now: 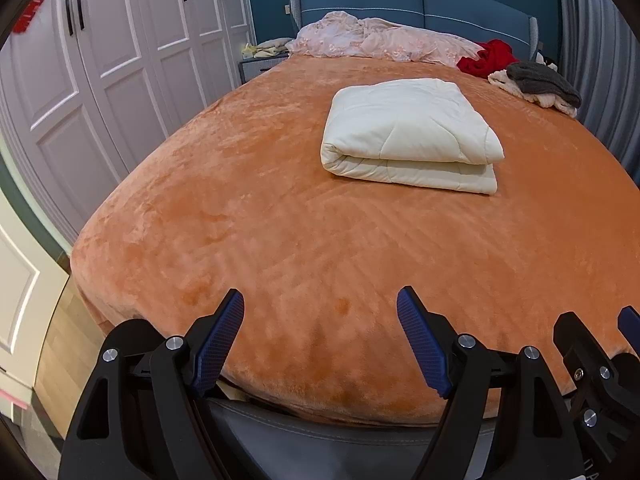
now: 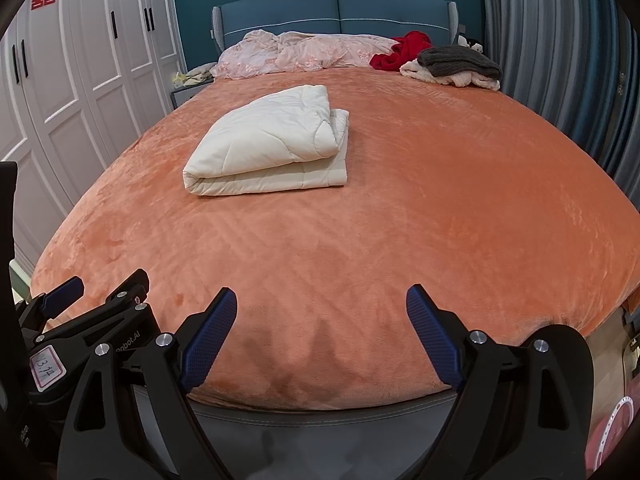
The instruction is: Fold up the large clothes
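A cream quilted blanket (image 1: 412,136) lies folded into a thick rectangle in the middle of the orange bed (image 1: 248,216); it also shows in the right wrist view (image 2: 272,144). My left gripper (image 1: 320,304) is open and empty above the bed's foot edge, well short of the blanket. My right gripper (image 2: 322,300) is open and empty, also above the foot edge. The right gripper shows at the lower right of the left wrist view (image 1: 600,332), and the left gripper at the lower left of the right wrist view (image 2: 96,288).
A pink floral duvet (image 1: 372,40) lies bunched at the blue headboard (image 1: 420,0). A red garment (image 1: 488,58) and a grey and cream clothes pile (image 1: 540,84) sit at the far right corner. White wardrobes (image 1: 100,60) line the left side; grey curtains (image 2: 560,60) hang on the right.
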